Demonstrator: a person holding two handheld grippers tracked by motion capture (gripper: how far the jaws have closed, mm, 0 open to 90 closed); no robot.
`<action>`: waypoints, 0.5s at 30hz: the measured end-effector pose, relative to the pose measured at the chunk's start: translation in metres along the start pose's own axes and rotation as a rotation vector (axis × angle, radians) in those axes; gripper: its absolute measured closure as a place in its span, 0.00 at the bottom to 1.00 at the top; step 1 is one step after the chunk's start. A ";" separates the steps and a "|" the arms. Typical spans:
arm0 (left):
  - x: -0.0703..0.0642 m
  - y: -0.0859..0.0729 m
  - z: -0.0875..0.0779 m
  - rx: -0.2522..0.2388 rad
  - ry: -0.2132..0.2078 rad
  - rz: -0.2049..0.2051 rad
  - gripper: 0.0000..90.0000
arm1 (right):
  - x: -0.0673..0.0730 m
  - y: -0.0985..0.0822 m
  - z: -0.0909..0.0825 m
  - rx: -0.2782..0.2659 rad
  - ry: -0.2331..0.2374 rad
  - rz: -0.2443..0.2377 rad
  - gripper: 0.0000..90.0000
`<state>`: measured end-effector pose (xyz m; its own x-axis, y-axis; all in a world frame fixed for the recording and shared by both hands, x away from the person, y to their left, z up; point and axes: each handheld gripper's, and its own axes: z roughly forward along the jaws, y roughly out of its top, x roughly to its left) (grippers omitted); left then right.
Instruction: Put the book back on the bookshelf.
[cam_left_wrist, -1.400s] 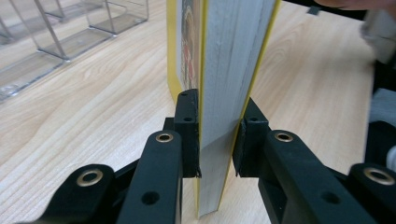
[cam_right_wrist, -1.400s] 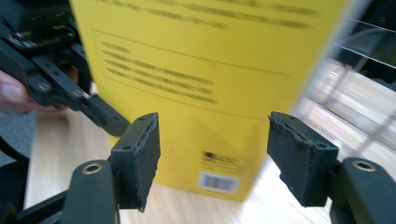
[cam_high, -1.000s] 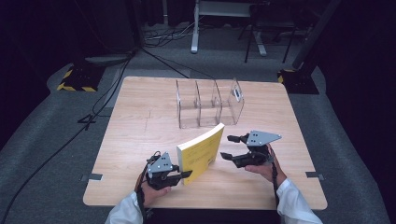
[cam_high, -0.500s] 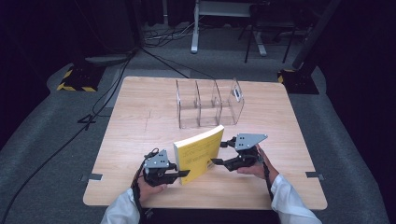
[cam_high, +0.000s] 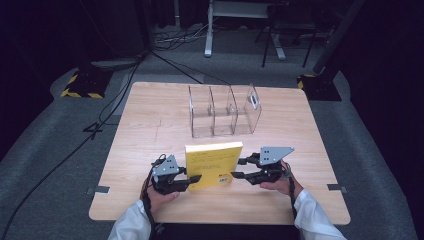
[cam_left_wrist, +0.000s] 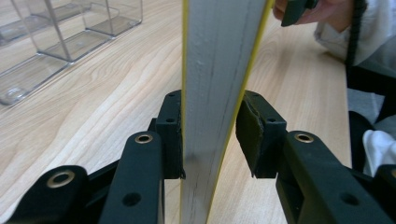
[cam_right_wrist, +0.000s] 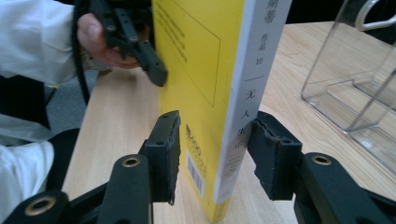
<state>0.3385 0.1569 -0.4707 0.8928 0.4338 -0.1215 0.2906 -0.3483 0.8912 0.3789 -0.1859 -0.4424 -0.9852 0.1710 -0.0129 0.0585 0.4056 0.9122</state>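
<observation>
Standing upright on its edge near you, the yellow book (cam_high: 214, 165) sits between your two grippers. Your left gripper (cam_high: 192, 178) has just been easing open; one pad touches the page edge, the other stands off it. Your right gripper (cam_high: 239, 168) has been closing around the spine, pads not yet pressing. Beyond the book, the clear divider rack (cam_high: 223, 111) waits mid-table (cam_high: 150, 120), nothing between.
</observation>
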 end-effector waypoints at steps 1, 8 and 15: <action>0.001 0.000 0.000 -0.002 -0.011 0.004 0.71 | 0.000 0.000 -0.001 -0.001 0.010 -0.006 0.61; 0.004 0.004 0.001 0.026 -0.105 0.063 0.83 | 0.001 0.002 0.003 0.018 0.042 -0.048 0.55; 0.004 0.007 0.002 0.051 -0.149 0.093 0.83 | -0.002 0.006 0.024 0.079 0.042 -0.062 0.49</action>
<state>0.3447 0.1543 -0.4654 0.9566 0.2712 -0.1065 0.2181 -0.4242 0.8789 0.3849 -0.1621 -0.4468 -0.9931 0.1063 -0.0498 0.0078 0.4837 0.8752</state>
